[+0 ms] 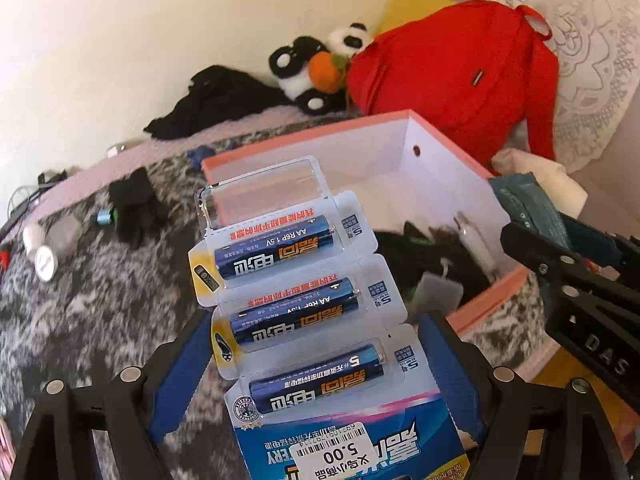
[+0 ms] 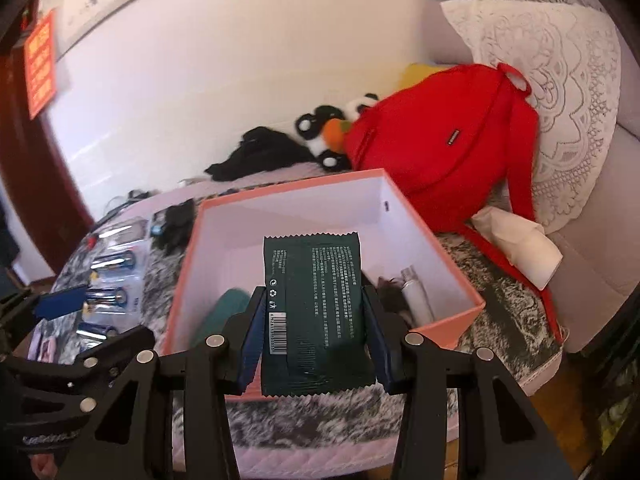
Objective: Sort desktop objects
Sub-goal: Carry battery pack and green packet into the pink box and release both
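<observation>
The batteries (image 1: 276, 251) in the blister pack (image 1: 304, 320) read "AA R6P 1.5V". A white price sticker (image 1: 334, 451) on the pack's card shows "5.00" under a barcode. The other gripper's black frame (image 1: 596, 354) carries the letters "DAS".

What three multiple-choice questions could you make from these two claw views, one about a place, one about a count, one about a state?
1. Where is the dark green packet?
A. On the floor
B. Held in the right claw over the pink box
C. Under the red backpack

2. How many batteries remain in the battery pack?
A. One
B. Three
C. Six

3. What state is the left claw in?
A. Wide open, holding nothing
B. Out of view
C. Shut on the battery pack

Answers:
1 B, the packet sits between the right fingers above the box's near wall.
2 B, three blue cells show, with the far blister empty.
3 C, both blue pads press the pack's edges.
</observation>
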Tool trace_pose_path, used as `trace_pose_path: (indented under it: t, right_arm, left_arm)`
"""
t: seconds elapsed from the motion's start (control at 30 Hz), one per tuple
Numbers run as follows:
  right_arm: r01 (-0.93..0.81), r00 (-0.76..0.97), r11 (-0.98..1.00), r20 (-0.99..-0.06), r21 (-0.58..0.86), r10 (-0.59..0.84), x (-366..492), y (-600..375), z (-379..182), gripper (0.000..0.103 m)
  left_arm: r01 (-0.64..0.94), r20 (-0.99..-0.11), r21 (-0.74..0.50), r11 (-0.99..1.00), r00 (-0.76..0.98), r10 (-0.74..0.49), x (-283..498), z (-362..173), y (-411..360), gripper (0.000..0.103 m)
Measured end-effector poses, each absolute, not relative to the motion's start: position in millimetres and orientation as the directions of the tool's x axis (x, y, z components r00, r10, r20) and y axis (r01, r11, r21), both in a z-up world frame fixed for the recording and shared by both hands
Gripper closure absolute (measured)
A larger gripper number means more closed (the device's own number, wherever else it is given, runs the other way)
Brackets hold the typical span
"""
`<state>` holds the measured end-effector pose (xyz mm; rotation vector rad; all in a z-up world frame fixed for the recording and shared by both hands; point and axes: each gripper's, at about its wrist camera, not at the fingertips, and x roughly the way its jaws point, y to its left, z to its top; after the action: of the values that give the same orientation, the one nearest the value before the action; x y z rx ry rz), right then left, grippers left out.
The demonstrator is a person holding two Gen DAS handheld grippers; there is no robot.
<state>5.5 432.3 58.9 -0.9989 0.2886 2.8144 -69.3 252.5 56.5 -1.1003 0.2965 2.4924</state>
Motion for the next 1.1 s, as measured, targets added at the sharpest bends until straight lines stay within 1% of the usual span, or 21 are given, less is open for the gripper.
trace_pose_path:
  t: [0.27, 0.4, 0.57, 0.73, 0.83, 0.9, 0.97, 1.03, 1.1]
  right_arm:
    - [-0.238, -0.730, -0.959, -0.680, 0.157, 0.070, -48, 446, 37, 0.055]
    - [-0.258, -0.716, -0.959, -0.690, 0.118, 0.107, -76, 455, 31, 0.055]
    - [-0.290, -0.681, -0.949, -0.724, 0.128, 0.110, -106, 473, 12, 0.055]
    - [-0.303, -0.631, -0.939, -0.773, 0.165, 0.067, -132, 483, -17, 0.055]
    - [-0.297, -0.614, -0.943, -0.787, 0.151, 0.067, -146, 479, -25, 0.055]
    - [-0.312, -0.595, -0.942, -0.798, 0.121, 0.094, -154, 478, -29, 0.051]
    - [-0.348, -0.570, -0.934, -0.808, 0.077, 0.146, -158, 479, -33, 0.025]
    - [-0.377, -0.568, -0.925, -0.803, 0.058, 0.181, -158, 481, -33, 0.017]
    - [-0.380, -0.576, -0.923, -0.797, 0.064, 0.182, -159, 482, -32, 0.017]
  left_arm:
    - [-0.443, -0.754, 0.029, -0.896, -0.598, 0.271, -122, 49, 278, 0.018]
    - [-0.440, -0.774, 0.040, -0.897, -0.582, 0.250, -150, 32, 285, 0.018]
    - [-0.439, -0.816, 0.014, -0.899, -0.524, 0.244, -183, 7, 296, 0.018]
    - [-0.422, -0.837, 0.011, -0.907, -0.500, 0.222, -209, -16, 307, 0.018]
    - [-0.401, -0.843, -0.021, -0.916, -0.486, 0.232, -225, -23, 308, 0.016]
    - [-0.386, -0.854, -0.057, -0.921, -0.458, 0.246, -237, -27, 306, 0.014]
    - [-0.370, -0.874, -0.076, -0.926, -0.422, 0.240, -246, -31, 303, 0.011]
    - [-0.358, -0.882, -0.071, -0.931, -0.413, 0.226, -249, -32, 301, 0.009]
    - [-0.359, -0.882, -0.057, -0.932, -0.420, 0.216, -246, -29, 300, 0.009]
